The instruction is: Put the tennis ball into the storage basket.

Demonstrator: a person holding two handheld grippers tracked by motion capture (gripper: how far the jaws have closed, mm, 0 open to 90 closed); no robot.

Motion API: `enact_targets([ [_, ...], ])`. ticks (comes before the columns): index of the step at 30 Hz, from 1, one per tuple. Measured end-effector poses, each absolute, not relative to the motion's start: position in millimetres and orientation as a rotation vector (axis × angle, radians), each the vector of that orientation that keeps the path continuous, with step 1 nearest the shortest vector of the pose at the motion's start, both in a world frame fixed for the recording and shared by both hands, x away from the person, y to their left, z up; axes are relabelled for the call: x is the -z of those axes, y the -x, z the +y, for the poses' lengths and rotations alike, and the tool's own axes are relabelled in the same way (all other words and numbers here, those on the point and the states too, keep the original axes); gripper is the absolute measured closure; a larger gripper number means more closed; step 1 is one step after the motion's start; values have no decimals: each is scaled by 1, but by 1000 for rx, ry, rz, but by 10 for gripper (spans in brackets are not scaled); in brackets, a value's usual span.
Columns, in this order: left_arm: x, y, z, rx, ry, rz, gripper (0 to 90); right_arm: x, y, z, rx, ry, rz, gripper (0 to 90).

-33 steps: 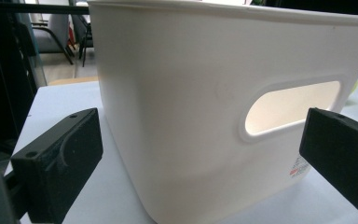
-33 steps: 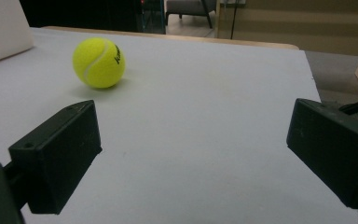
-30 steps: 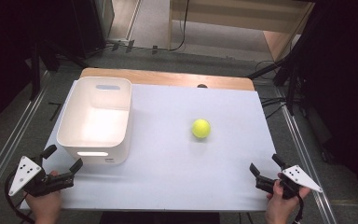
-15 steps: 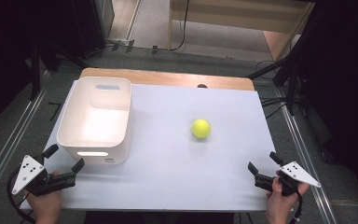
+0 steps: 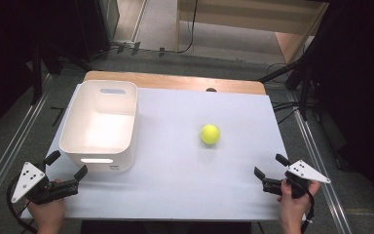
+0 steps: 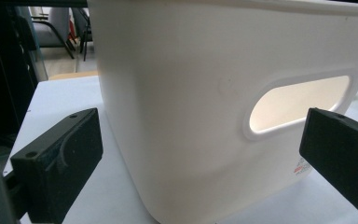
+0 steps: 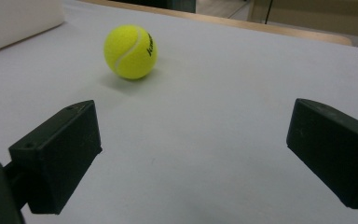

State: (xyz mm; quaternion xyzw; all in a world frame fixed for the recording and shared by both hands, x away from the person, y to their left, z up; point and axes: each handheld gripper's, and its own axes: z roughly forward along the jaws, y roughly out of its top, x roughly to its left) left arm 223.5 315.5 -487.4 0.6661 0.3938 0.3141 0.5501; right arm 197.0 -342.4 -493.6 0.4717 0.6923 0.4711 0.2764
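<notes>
A yellow tennis ball (image 5: 210, 134) lies on the white table top (image 5: 175, 195), right of centre. A white plastic bin (image 5: 112, 163) with a handle slot stands at the left. My left gripper (image 5: 68, 164) is open just in front of the bin's near left corner. In the left gripper view the bin wall (image 6: 205, 93) stands close ahead between the jaws of that gripper (image 6: 200, 149), not touching them. My right gripper (image 5: 269, 165) is open at the near right with nothing in it. In the right gripper view the ball (image 7: 129, 51) lies ahead and to the left of the gripper (image 7: 193, 149).
A wooden strip (image 5: 175, 82) runs along the table's far edge. Metal rails (image 5: 9, 151) flank the table on the floor, and cables (image 5: 282, 105) lie at the far right. Bare table surface (image 7: 223, 93) lies between the ball and the right gripper.
My right gripper has crept slightly forward and left, toward the ball. The left gripper, the bin and the ball have barely moved.
</notes>
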Motion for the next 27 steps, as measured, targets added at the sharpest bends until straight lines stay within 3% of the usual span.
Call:
enact_targets([
  [27,488,-225,313,-752,-1601,927,0,464,-240,-320,-1191,-1219,2021,19],
])
